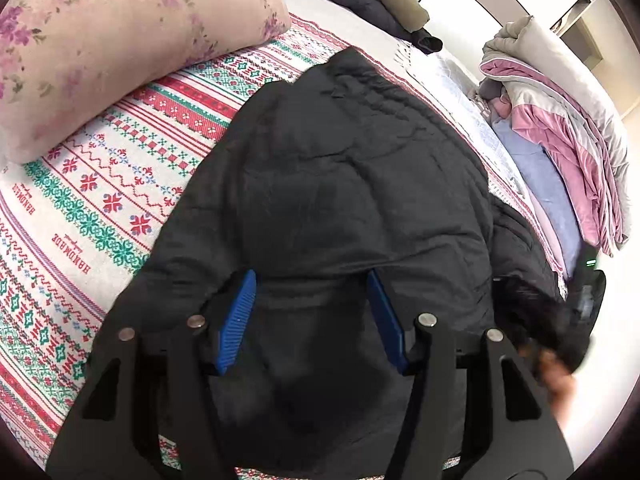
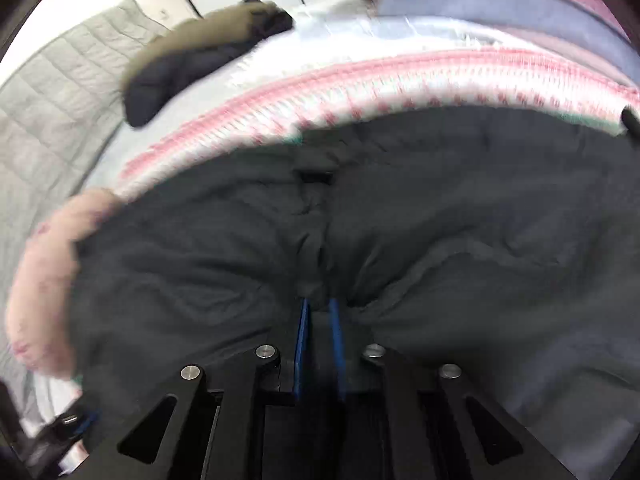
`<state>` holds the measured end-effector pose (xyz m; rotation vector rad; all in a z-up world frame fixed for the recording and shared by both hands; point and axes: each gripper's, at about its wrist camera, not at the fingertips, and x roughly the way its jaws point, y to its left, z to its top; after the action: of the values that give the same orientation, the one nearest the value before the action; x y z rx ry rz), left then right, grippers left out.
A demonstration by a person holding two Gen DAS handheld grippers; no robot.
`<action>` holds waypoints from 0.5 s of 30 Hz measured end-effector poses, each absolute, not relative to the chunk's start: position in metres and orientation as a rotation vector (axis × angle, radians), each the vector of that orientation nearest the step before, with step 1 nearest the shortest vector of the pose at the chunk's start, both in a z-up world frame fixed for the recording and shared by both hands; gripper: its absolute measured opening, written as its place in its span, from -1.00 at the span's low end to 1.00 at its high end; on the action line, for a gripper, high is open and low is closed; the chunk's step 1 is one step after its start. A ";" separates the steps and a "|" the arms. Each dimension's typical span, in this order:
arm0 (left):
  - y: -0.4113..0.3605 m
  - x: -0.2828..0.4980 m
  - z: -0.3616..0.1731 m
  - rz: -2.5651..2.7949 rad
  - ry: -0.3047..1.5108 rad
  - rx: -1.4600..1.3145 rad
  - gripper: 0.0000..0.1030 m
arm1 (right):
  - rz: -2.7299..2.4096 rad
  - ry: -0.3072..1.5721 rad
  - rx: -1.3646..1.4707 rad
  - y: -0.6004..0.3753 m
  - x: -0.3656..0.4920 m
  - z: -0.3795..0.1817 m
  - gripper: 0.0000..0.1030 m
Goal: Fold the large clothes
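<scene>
Your right tool is pinching a fold of the black jacket that's spread over the patterned blanket on the bed, while your left tool hangs spread apart above the jacket, pads clamping nothing.

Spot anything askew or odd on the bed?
The black jacket lies rumpled and slanted across the patterned bedspread, one edge against the floral pillow. Nothing spilled or torn that I can see.

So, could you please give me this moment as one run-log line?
task: fold black jacket | left gripper: jaws apart, fabric between | right gripper: shut on jacket fold | surface: patterned blanket
</scene>
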<state>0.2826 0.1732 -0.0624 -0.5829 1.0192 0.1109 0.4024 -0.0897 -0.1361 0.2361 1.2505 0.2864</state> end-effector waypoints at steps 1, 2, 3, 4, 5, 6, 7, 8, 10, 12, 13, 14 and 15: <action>0.174 0.283 -0.062 0.113 1.018 -0.582 0.14 | 0.288 1.248 0.236 -0.089 0.405 -0.143 -0.92; 0.175 0.283 -0.062 0.117 1.020 -0.582 0.14 | 0.280 1.253 0.252 -0.091 0.406 -0.145 -0.92; 0.177 0.283 -0.062 0.119 1.023 -0.585 0.14 | 0.273 1.261 0.265 -0.092 0.407 -0.144 -0.92; 0.178 0.283 -0.063 0.121 1.026 -0.589 0.14 | 0.263 1.276 0.266 -0.092 0.407 -0.141 -0.92; 0.179 0.283 -0.064 0.123 1.027 -0.592 0.14 | 0.252 1.296 0.257 -0.090 0.410 -0.136 -0.90; 0.179 0.283 -0.064 0.125 1.029 -0.594 0.15 | 0.245 1.297 0.260 -0.089 0.413 -0.127 -0.80; 0.179 0.283 -0.064 0.126 1.029 -0.594 0.15 | 0.250 1.262 0.267 -0.088 0.416 -0.116 -0.79; 0.179 0.283 -0.064 0.123 1.028 -0.592 0.15 | 0.256 1.227 0.263 -0.087 0.418 -0.108 -0.79; 0.177 0.284 -0.063 0.115 1.029 -0.586 0.15 | 0.238 1.176 0.237 -0.083 0.425 -0.096 -0.79; 0.176 0.284 -0.063 0.111 1.027 -0.587 0.15 | 0.216 1.196 0.232 -0.080 0.437 -0.104 -0.79; 0.177 0.285 -0.063 0.107 1.025 -0.591 0.14 | 0.200 1.239 0.229 -0.079 0.446 -0.122 -0.80; 0.177 0.285 -0.062 0.099 1.021 -0.596 0.14 | 0.203 1.267 0.234 -0.079 0.449 -0.137 -0.84; 0.177 0.285 -0.062 0.091 1.017 -0.599 0.14 | 0.214 1.272 0.239 -0.080 0.451 -0.154 -0.89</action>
<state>0.2853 0.1766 -0.0616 -0.5993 1.0166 0.0909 0.4514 -0.0802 -0.1540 0.2393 1.2720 0.2142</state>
